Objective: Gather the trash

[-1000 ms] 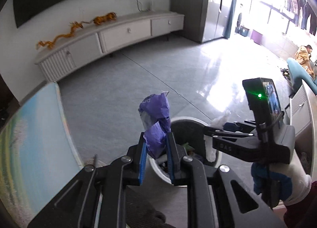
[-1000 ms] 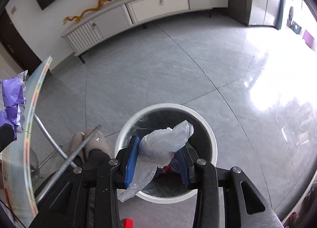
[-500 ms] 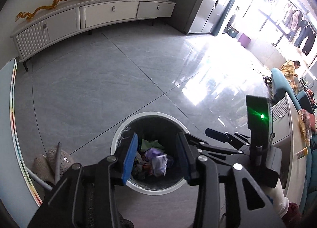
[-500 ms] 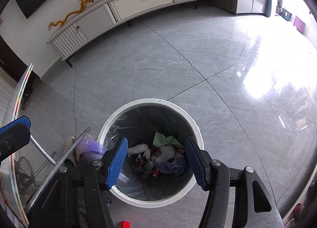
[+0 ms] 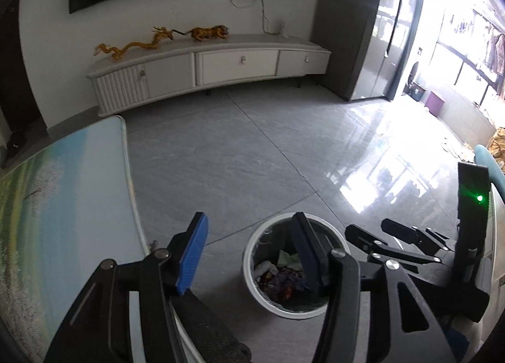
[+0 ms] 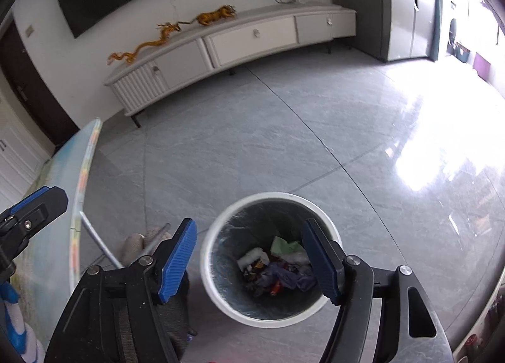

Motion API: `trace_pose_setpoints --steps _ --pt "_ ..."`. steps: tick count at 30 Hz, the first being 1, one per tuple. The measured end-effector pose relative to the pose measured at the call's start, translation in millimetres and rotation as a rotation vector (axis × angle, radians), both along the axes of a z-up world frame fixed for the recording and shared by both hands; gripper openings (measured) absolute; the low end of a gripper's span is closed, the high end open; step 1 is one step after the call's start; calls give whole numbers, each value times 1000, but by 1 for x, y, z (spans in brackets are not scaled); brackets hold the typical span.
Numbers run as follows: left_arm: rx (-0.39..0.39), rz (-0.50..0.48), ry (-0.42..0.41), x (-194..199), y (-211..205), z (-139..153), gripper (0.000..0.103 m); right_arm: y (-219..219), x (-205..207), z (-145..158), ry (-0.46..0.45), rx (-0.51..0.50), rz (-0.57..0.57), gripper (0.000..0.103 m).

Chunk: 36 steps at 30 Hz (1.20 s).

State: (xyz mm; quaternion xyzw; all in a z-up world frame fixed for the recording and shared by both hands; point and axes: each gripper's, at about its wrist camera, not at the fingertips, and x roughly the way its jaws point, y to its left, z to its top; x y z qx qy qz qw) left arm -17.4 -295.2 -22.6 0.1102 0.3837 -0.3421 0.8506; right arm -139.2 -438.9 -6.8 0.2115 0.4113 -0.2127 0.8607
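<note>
Above the white-rimmed trash bin [image 6: 271, 255] both grippers now hang empty. A second ago the left gripper [image 5: 249, 252] pinched a crumpled purple wrapper and the right gripper [image 6: 249, 258] clamped a pale plastic bag; both pieces have since dropped and lie among the trash [image 6: 277, 271] at the bottom of the bin. Each pair of jaws has just been opening, and nothing sits between the blue pads on either tool.

On the left, the table [image 5: 63, 192] with its printed landscape top lies under the left gripper's near finger, and the bin stands on the grey tiled floor [image 5: 236, 157] just off the table's edge. The left gripper tilts downward with its jaws at a middling spread, its right finger crossing the bin's rim in the left wrist view. The right gripper, seen there at the right edge, also slopes down toward the bin. From its own camera, the right gripper's jaws stand fairly wide, straddling the bin's mouth from above. Both views show more of the far wall and the low white cabinet [image 6: 233, 44] than before.
</note>
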Motion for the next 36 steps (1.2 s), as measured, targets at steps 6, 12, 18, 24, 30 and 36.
trace_pose_setpoints --steps 6,12,18,24,30,36 --pt "2 165 -119 -2 63 23 63 53 14 30 -67 -29 95 74" --pt "-1 303 -234 -12 125 52 65 105 21 59 -127 -87 184 79" --pt "-21 391 -316 -27 172 76 66 146 22 82 -194 -122 238 84" --pt "-27 450 -343 -35 204 86 75 184 25 100 -243 -194 287 90" --pt "-31 488 -383 -43 221 81 98 204 24 97 -258 -270 292 93" --pt "-28 498 -390 -46 222 67 103 206 23 84 -258 -300 277 95"
